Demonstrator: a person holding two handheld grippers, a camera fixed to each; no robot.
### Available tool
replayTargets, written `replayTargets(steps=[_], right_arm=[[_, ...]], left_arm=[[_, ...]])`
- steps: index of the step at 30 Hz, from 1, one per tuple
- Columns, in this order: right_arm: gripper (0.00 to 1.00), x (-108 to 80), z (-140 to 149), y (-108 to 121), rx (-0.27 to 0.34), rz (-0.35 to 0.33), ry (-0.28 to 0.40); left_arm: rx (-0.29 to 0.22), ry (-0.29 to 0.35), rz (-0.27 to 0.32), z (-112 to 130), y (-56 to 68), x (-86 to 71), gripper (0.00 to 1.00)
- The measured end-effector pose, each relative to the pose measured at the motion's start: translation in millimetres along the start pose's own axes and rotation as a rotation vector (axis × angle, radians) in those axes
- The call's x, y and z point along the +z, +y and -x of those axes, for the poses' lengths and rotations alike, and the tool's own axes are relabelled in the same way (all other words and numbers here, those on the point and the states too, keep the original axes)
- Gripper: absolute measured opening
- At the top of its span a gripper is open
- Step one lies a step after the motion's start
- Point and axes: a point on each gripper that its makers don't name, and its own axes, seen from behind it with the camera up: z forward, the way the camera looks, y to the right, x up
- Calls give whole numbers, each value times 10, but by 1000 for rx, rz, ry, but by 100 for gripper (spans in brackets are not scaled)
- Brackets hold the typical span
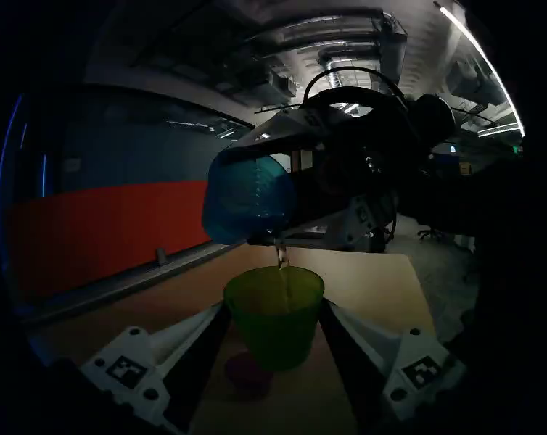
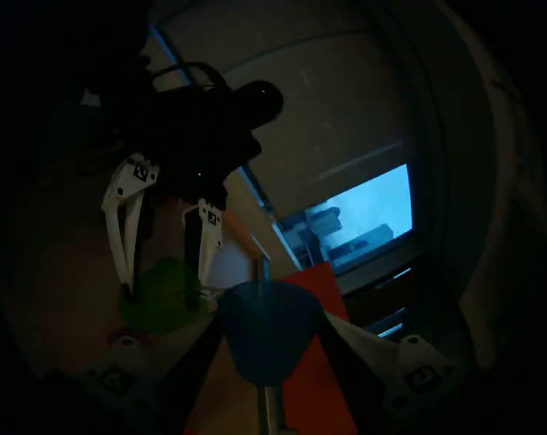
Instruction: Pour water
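Both views are dim and underexposed, with straight lines bowed near the edges by the fisheye lens. In the left gripper view the light comes from long ceiling strip lights point(image 1: 484, 58) at upper right, which flare to white. It glows through the translucent blue plastic cup point(image 1: 248, 199) and the translucent green plastic cup point(image 1: 275, 315), and it glints on the thin stream of water point(image 1: 281, 255). The pale wooden worktop point(image 1: 368, 283) is softly lit. The right gripper view is darker and grainy. A pale blue bright opening point(image 2: 368, 210) is its one light patch, and the far white fingers point(image 2: 125, 232) read grey.
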Motion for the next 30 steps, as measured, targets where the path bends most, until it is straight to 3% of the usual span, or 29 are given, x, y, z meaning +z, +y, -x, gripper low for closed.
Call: replayTargets(steps=[30], right_arm=[[93,22,36,101,-65,24,-20]], left_arm=[[13,-10,9,18,35,31,85]])
